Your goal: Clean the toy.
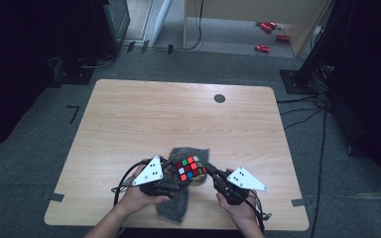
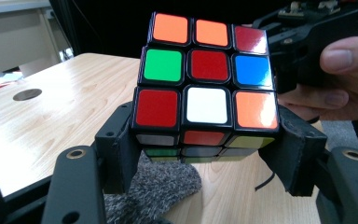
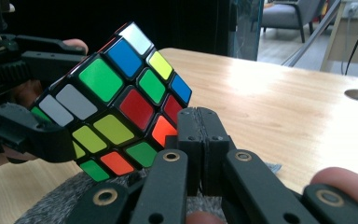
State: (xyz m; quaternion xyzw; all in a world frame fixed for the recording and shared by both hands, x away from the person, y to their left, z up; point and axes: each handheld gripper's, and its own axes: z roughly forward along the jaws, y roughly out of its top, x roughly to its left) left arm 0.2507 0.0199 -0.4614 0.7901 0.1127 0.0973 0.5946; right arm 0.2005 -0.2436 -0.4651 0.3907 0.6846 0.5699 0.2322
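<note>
1. The puzzle cube (image 1: 190, 168) is held up off the table (image 1: 129, 119), near the front edge and about midway along it, over a grey woolly cloth (image 1: 176, 203) that lies there.
2. The left gripper (image 2: 207, 154) grasps the cube: in the left gripper view its two black jaws press on opposite sides of the lowest layer, and the upper two layers stand free above them.
3. The right gripper (image 3: 199, 128) has its jaws clenched together with nothing between them. In the right gripper view the joined tips sit just beside the cube's near lower corner; I cannot tell whether they touch it.
4. Handling, as I judge it: the cube is light, rigid plastic with glossy stickers, so the faces are slippery and a loose pinch could let it twist out. It is not fragile, and the cloth would soften a drop.
5. The layers turn against each other, so a grip on one layer alone leaves the rest free to rotate. That helps if a turn is wanted and is a risk if not.
6. The best hold is flat pads on two opposite faces, centred on a layer, not on edges or corners.
7. To turn the top layer, the right jaws would first need to open and span it.
</note>
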